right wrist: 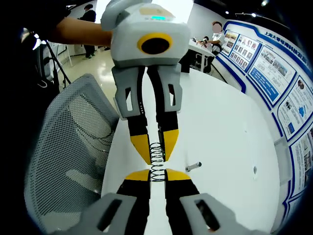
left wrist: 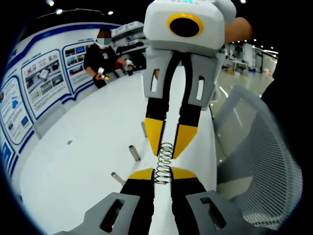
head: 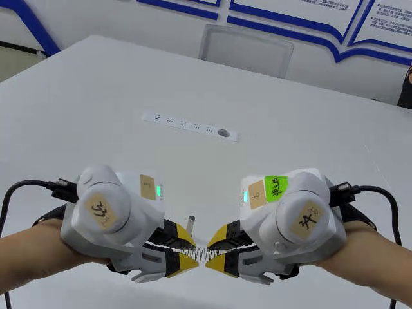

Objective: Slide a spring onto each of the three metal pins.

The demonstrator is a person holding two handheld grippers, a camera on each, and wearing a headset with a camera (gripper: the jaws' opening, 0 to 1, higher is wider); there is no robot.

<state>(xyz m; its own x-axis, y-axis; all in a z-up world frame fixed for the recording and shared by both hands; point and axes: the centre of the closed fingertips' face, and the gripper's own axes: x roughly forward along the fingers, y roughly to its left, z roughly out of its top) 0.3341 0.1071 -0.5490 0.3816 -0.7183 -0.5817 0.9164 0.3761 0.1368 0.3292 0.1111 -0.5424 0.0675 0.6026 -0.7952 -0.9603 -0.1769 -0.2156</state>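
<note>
The left gripper is sitting at the left of the head view, held by a bare forearm, with a black cable trailing off behind it. Its yellow-tipped jaws are drawn narrow and are pinching one end of the spring. Just behind those jaws a metal pin is standing upright on the white table. The spring is stretching sideways across the small gap between the two tools, lifted off the tabletop. The right gripper is facing it from the right, and its jaws are likewise closed down tight on the spring's other end.

Farther back, a white power strip is lying flat near the table's middle, and a mesh office chair is standing at the far edge.

In the left gripper view, a nearer pin and a farther pin are standing on the table to the left of the jaws, well apart from the spring. The spring is running straight from this gripper's own tips up into the tips of the opposing one.

In the right gripper view, the coil is bridging the two pairs of yellow tips in the same way, and a lone pin is showing on the table just to its right
</note>
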